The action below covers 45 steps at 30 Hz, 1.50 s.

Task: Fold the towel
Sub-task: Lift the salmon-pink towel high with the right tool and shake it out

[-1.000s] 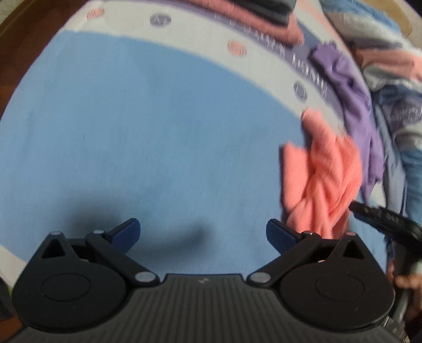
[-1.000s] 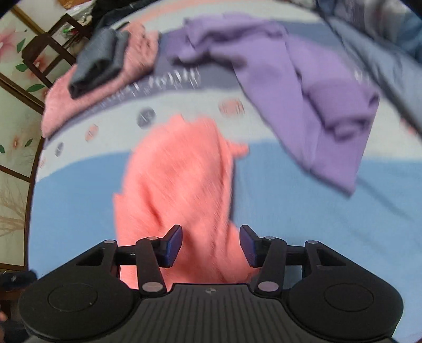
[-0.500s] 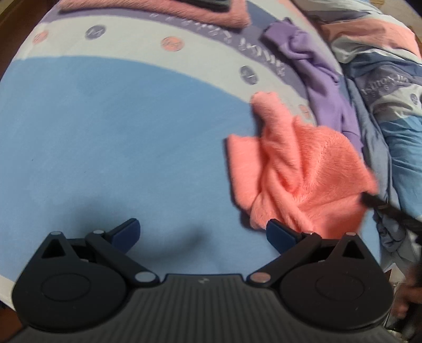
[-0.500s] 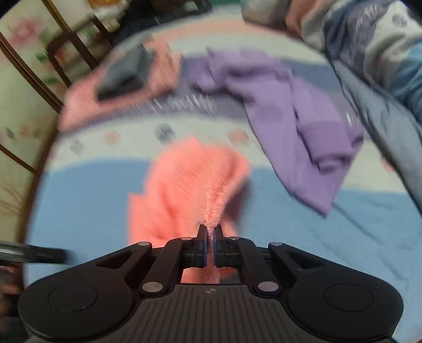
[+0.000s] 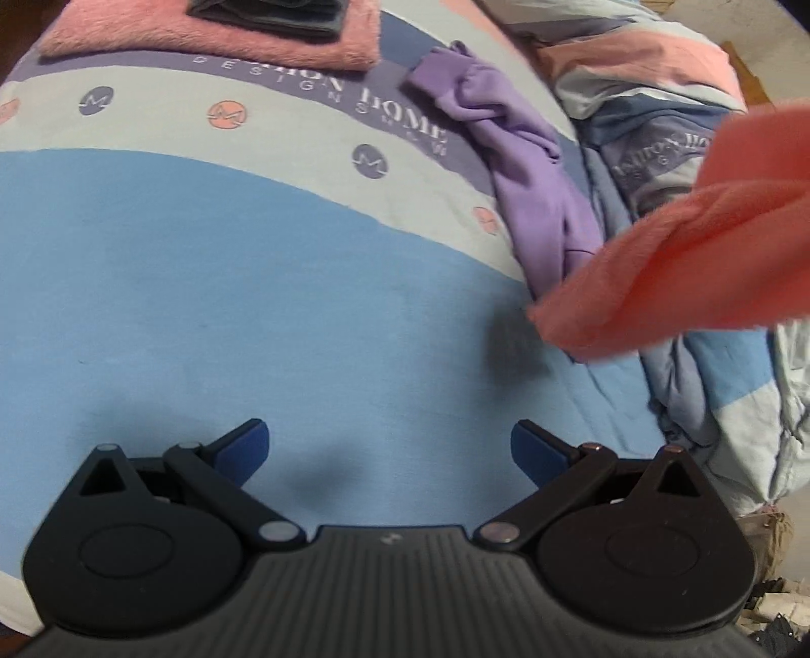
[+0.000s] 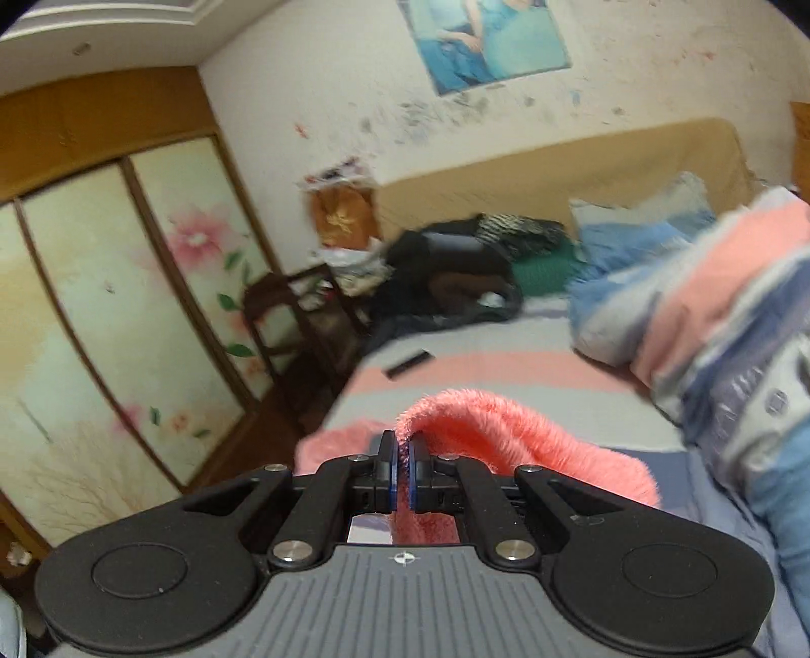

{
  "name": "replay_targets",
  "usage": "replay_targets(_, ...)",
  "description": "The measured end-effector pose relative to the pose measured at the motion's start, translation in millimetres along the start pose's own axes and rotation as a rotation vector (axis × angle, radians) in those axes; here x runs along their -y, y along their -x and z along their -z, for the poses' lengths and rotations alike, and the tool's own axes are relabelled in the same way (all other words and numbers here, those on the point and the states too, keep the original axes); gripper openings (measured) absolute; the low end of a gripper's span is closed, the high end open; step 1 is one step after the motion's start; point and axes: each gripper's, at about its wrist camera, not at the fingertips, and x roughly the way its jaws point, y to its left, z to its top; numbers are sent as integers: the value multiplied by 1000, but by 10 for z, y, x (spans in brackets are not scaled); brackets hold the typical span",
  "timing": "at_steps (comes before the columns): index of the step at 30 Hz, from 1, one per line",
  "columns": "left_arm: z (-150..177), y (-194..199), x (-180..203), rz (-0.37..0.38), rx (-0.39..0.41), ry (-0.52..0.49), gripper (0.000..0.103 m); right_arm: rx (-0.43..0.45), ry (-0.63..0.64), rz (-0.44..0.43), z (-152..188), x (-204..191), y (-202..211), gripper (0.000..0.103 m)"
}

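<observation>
The coral fleece towel (image 5: 698, 248) hangs in the air at the right of the left wrist view, off the blue bedsheet (image 5: 253, 303). My right gripper (image 6: 402, 473) is shut on a fold of the coral towel (image 6: 506, 435), which arches up over its fingers and drapes to the right. My left gripper (image 5: 387, 450) hovers low over the blue sheet, open wide with nothing between its fingers, to the lower left of the lifted towel.
A crumpled purple cloth (image 5: 526, 167) lies at the sheet's far right. A folded pink towel with a dark folded cloth (image 5: 268, 15) on it sits at the far edge. A bunched striped quilt (image 5: 673, 126) fills the right. The right wrist view faces a wardrobe (image 6: 126, 314) and headboard (image 6: 557, 172).
My right gripper shut on the coral towel and lifted it off the sheet, tilting up to face the room. My left gripper stayed open over the blue sheet.
</observation>
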Motion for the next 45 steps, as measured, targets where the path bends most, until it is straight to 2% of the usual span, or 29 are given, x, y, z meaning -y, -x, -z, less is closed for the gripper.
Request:
replay_targets(4,59,89,-112,12,10,32,103,-42,-9,-109,-6,-268,-334,4)
replay_targets(10,273,368,-711,-64,45,155,103,-104,-68,-337,80,-786,-831,4)
replay_targets(14,505,581,-1174,-136,63,272,103,-73,-77,-472,23,-1214,-1007,4)
replay_targets(16,620,689,-1395,-171,72,331,103,-25,-92,-486,-10,-1296,-1012,4)
replay_targets(18,696,762,-1530,-197,80,369,103,12,-133,-455,-18,-1238,-1033,4)
replay_targets(21,760,827,-1624,-224,90,402,103,28,-220,-351,73,-971,-1106,4)
replay_targets(25,781,798,-1635,-245,85,410,103,-49,-288,-142,458,-409,-1286,5)
replay_targets(30,672,428,-1444,-245,40,332,103,-244,-299,121,1419,434,-1684,5)
replay_targets(33,599,58,-1309,-246,13,288,103,-366,-283,235,2111,907,-1913,5)
replay_targets(36,547,-264,-1280,-212,29,317,103,-449,-313,313,2671,1252,-1981,5)
replay_targets(38,488,-395,-1378,-157,81,407,103,-468,-340,331,2897,1418,-1840,5)
replay_targets(41,419,-552,-1655,-75,164,601,103,-456,-374,325,2996,1496,-1665,6)
replay_targets(43,393,-644,-1876,-16,217,745,103,-432,-403,314,2944,1530,-1592,5)
replay_targets(45,390,-690,-2053,75,272,875,103,-394,-468,286,2816,1572,-1521,5)
